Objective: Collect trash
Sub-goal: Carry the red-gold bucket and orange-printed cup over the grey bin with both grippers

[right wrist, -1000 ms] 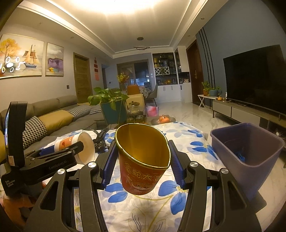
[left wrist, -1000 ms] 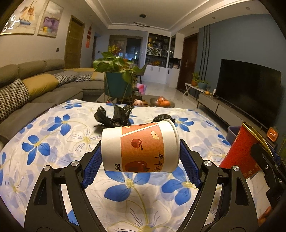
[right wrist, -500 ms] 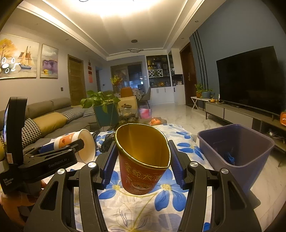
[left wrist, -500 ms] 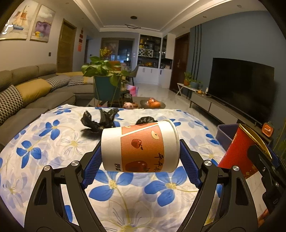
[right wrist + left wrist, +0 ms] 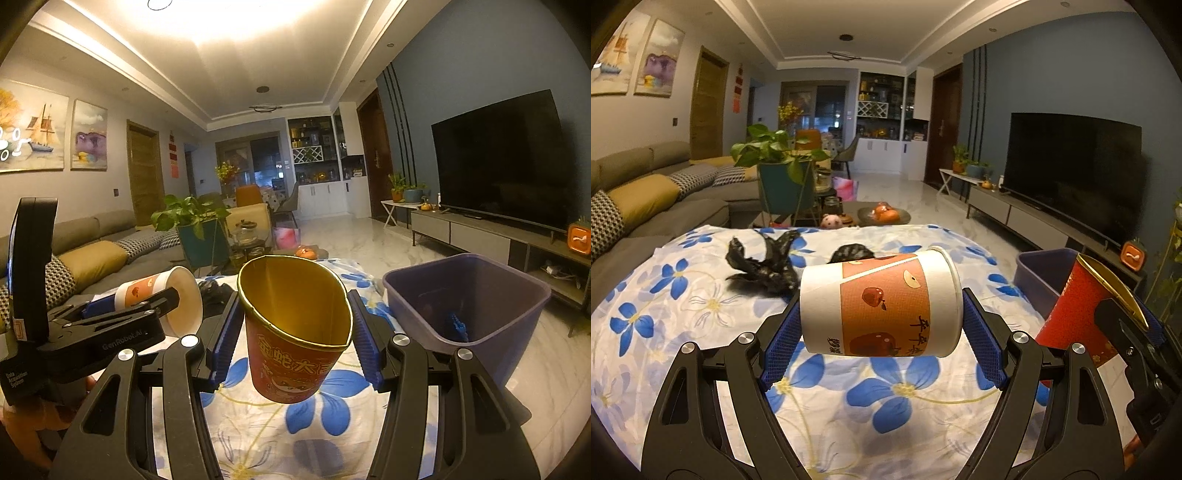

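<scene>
Matt paper cup (image 5: pixel 882 306); glossy gold-lined red tub (image 5: pixel 295 328); smooth plastic bin (image 5: pixel 480 295); floral cotton-like cloth (image 5: pixel 683 314)

Two cups held in the air, more trash on the cloth, bin at the right

The white paper cup (image 5: pixel 881 304) with an orange apple band lies on its side, clamped end to end. The red cup (image 5: pixel 295 332) with a gold inside stands upright, its rim squeezed oval. A crumpled black bag (image 5: pixel 762 267) lies on the flowered surface (image 5: pixel 683 295). The purple bin (image 5: pixel 476 310) stands beside it, something blue inside.
</scene>
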`<action>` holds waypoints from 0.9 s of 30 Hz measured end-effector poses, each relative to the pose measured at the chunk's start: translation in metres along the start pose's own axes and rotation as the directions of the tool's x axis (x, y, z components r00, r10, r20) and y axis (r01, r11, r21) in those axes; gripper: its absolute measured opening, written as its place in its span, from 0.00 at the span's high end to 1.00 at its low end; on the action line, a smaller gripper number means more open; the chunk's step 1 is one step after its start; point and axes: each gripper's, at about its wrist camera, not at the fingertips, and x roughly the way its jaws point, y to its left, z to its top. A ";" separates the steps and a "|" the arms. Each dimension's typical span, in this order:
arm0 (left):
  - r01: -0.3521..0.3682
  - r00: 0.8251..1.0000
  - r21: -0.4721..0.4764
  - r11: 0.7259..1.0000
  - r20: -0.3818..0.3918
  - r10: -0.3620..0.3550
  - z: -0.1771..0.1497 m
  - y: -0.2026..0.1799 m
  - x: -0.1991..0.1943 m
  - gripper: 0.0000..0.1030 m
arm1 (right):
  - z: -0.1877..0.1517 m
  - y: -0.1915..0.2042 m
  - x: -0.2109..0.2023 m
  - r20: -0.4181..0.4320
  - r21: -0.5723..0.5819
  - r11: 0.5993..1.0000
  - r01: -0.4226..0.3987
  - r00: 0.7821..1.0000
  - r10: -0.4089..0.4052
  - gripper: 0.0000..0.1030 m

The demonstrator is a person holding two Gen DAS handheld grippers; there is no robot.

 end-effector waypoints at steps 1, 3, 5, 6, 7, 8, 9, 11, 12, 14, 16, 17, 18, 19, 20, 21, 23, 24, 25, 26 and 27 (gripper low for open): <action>0.005 1.000 0.004 1.000 0.000 -0.005 0.001 -0.003 0.001 0.22 | 0.000 -0.002 -0.001 0.001 0.001 1.000 0.005 1.000 -0.005 0.46; 0.020 1.000 0.011 1.000 -0.001 -0.020 0.002 -0.010 0.004 0.22 | 0.000 -0.007 -0.002 0.004 0.002 1.000 0.016 1.000 -0.016 0.46; 0.037 0.999 0.017 0.999 -0.003 -0.036 0.003 -0.018 0.008 0.22 | 0.000 -0.011 -0.003 0.006 0.005 1.000 0.025 1.000 -0.025 0.46; 0.041 0.999 0.021 0.999 -0.004 -0.041 0.003 -0.021 0.010 0.22 | 0.002 -0.013 -0.002 0.007 0.008 1.000 0.031 1.000 -0.031 0.46; 0.046 0.999 0.028 0.999 -0.004 -0.046 0.003 -0.025 0.012 0.22 | 0.002 -0.017 -0.002 0.010 0.009 0.999 0.040 0.999 -0.040 0.46; 0.056 0.998 0.036 0.998 -0.006 -0.056 0.004 -0.031 0.015 0.22 | 0.003 -0.020 -0.001 0.012 0.009 0.999 0.049 0.999 -0.049 0.46; 0.064 0.998 0.041 0.997 -0.006 -0.064 0.005 -0.036 0.018 0.22 | 0.004 -0.024 -0.001 0.015 0.011 0.998 0.057 0.998 -0.057 0.46; 0.084 0.996 0.052 0.995 -0.004 -0.084 0.008 -0.046 0.022 0.22 | 0.008 -0.034 -0.002 0.027 0.012 0.996 0.083 0.996 -0.084 0.46; 0.091 0.996 0.055 0.994 -0.003 -0.091 0.010 -0.050 0.024 0.22 | 0.010 -0.039 -0.001 0.032 0.013 0.995 0.095 0.995 -0.095 0.46; 0.119 0.993 0.067 0.991 0.004 -0.119 0.015 -0.064 0.030 0.22 | 0.015 -0.051 -0.003 0.050 0.014 0.991 0.130 0.990 -0.130 0.46; 0.146 0.989 0.080 0.986 0.013 -0.147 0.021 -0.078 0.035 0.22 | 0.021 -0.064 -0.002 0.069 0.017 0.985 0.171 0.983 -0.172 0.46; 0.159 0.987 0.088 0.983 0.016 -0.161 0.023 -0.086 0.038 0.22 | 0.024 -0.069 -0.002 0.076 0.019 0.982 0.186 0.979 -0.187 0.46; 0.174 0.984 0.097 0.980 0.019 -0.177 0.025 -0.094 0.041 0.22 | 0.025 -0.073 -0.002 0.082 0.021 0.980 0.198 0.976 -0.200 0.46; 0.185 0.982 0.105 0.977 0.021 -0.189 0.027 -0.100 0.044 0.22 | 0.029 -0.080 -0.002 0.092 0.024 0.975 0.220 0.971 -0.222 0.46; 0.200 0.979 0.116 0.973 0.025 -0.204 0.030 -0.109 0.048 0.22 | 0.030 -0.085 -0.001 0.098 0.026 0.972 0.234 0.967 -0.235 0.46; 0.210 0.976 0.123 0.970 0.028 -0.215 0.032 -0.116 0.050 0.22 | 0.032 -0.090 -0.001 0.103 0.029 0.969 0.247 0.963 -0.248 0.46; 0.235 0.970 0.128 0.964 0.026 -0.240 0.036 -0.127 0.057 0.22 | 0.036 -0.102 -0.001 0.112 0.040 0.962 0.271 0.955 -0.274 0.46; 0.246 0.968 0.128 0.961 0.025 -0.251 0.037 -0.131 0.060 0.22 | 0.037 -0.106 -0.002 0.116 0.044 0.959 0.281 0.952 -0.285 0.46; 0.259 0.964 0.128 0.957 0.024 -0.264 0.039 -0.137 0.063 0.22 | 0.039 -0.112 -0.002 0.121 0.049 0.954 0.295 0.947 -0.299 0.46; 0.266 0.962 0.130 0.955 0.025 -0.272 0.041 -0.140 0.065 0.22 | 0.041 -0.117 0.001 0.124 0.052 0.952 0.302 0.944 -0.306 0.46; 0.280 0.958 0.134 0.950 0.029 -0.287 0.042 -0.147 0.067 0.22 | 0.042 -0.122 0.001 0.128 0.056 0.949 0.310 0.941 -0.315 0.46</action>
